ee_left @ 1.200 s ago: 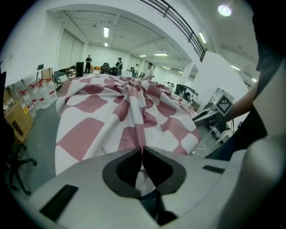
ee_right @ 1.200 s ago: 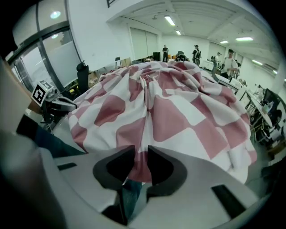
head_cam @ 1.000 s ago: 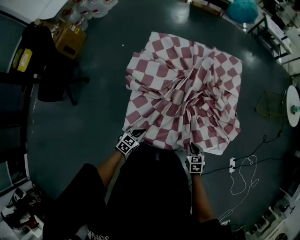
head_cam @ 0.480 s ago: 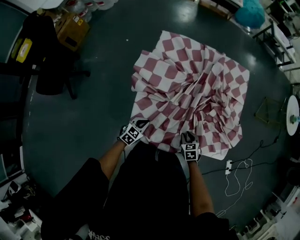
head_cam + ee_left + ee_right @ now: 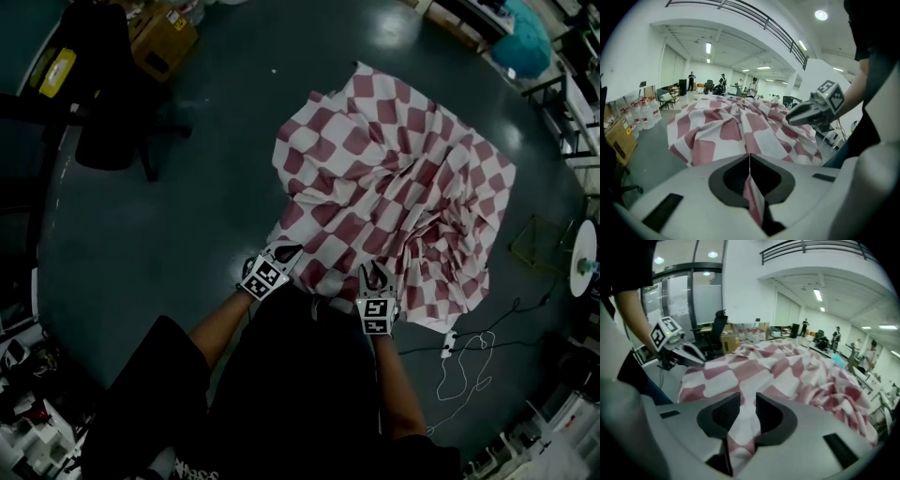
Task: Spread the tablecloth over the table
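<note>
Left gripper view, left tool (image 5: 749, 158) clamped on tablecloth (image 5: 736, 124)

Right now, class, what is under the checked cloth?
Nothing under the cloth shows: it hides whatever holds it up. No tabletop or leg is visible, only the dark floor around it.

Black office chair (image 5: 112, 127) near a cardboard box (image 5: 165, 39); looped white cable (image 5: 472, 363), perhaps from a power strip (image 5: 448, 341).

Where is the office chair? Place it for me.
Head view, upper left: the office chair stands left of the checked tablecloth, right beside the cardboard box.
</note>
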Demonstrator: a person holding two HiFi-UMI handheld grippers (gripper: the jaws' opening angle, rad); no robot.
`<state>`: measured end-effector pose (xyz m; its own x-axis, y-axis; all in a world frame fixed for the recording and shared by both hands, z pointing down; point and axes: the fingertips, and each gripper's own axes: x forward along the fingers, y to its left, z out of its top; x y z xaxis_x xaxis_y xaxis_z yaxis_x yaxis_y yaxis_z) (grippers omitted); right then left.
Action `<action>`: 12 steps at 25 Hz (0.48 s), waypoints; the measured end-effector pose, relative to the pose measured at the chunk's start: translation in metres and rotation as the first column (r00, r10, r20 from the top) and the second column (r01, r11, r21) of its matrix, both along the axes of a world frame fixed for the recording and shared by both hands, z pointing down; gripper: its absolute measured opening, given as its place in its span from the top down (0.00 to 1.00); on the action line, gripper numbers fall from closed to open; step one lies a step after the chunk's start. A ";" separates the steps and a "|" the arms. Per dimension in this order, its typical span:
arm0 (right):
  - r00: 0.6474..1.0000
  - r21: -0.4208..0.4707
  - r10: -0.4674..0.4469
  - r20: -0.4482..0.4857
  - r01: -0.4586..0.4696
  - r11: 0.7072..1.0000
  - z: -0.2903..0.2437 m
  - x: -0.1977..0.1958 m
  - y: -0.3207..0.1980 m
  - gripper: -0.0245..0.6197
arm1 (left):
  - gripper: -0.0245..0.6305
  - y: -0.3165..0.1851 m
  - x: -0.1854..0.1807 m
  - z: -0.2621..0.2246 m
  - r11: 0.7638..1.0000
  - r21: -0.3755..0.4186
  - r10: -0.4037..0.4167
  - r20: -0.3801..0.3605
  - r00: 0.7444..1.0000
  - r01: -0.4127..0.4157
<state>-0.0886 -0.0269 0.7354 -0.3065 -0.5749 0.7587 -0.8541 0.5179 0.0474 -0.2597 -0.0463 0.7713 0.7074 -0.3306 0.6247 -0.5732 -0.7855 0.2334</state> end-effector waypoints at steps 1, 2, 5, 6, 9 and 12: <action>0.998 -0.036 -0.052 0.022 0.053 0.998 0.010 -0.021 -0.002 0.78 | 0.94 -0.015 0.004 0.004 1.000 0.009 0.001 0.006 1.000 -0.001; 0.995 -0.092 -0.090 0.039 0.093 0.991 0.023 -0.039 -0.001 0.77 | 0.94 -0.028 0.008 0.011 1.000 -0.002 0.003 0.015 1.000 -0.003; 0.994 -0.266 -0.102 0.038 0.109 0.958 0.059 -0.066 0.003 0.69 | 0.94 -0.046 0.011 0.022 0.997 -0.075 -0.008 0.026 1.000 0.010; 0.995 -0.283 -0.090 0.031 0.095 0.954 0.063 -0.068 0.002 0.67 | 0.94 -0.045 0.011 0.021 0.997 -0.075 -0.007 0.024 1.000 0.009; 0.994 -0.257 -0.097 0.050 0.106 0.960 0.064 -0.077 -0.006 0.67 | 0.94 -0.021 0.005 0.022 0.999 -0.025 0.040 0.079 0.996 -0.039; 0.981 -0.249 -0.160 0.113 0.184 0.951 0.062 -0.098 -0.013 0.67 | 0.94 0.008 -0.013 0.027 0.998 -0.003 0.059 0.150 0.987 -0.059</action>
<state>-0.1869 -0.0395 0.7977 -0.4579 -0.2966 0.8380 -0.7453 0.6419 -0.1801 -0.2730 -0.0383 0.7985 0.6238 -0.2919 0.7250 -0.5545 -0.8190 0.1474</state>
